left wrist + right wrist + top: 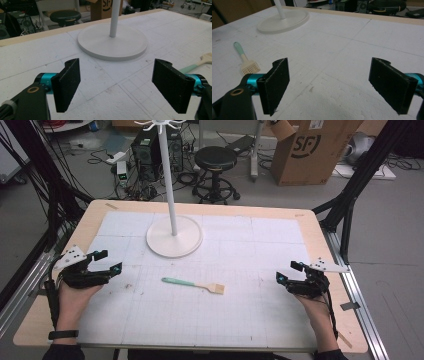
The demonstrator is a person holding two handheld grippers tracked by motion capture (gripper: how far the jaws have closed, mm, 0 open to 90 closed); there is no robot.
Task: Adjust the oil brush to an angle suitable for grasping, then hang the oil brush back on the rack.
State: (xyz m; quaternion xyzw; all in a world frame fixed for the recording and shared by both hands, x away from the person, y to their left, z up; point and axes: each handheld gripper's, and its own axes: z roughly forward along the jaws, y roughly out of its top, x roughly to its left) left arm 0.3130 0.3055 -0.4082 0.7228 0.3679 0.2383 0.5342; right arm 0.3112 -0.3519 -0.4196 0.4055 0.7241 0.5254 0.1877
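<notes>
A small brush (192,285) with a mint-green handle and pale bristles lies flat on the white mat (240,245), near the middle of the table. Its handle end peeks past the right jaw in the left gripper view as the brush (200,63), and the brush (245,61) lies at the left in the right gripper view. A white stand (173,232) with a round base and tall pole rises behind it. My left gripper (108,261) hovers at the table's left side, open, nothing between its jaws. My right gripper (289,272) is held at the right side, also open and empty.
The stand's base (112,41) lies just ahead of the left gripper. The wooden table edge (200,206) frames the mat. Behind the table are a black stool (215,165), a cardboard box (312,147), computer gear and cables on the floor. Black frame legs stand at both sides.
</notes>
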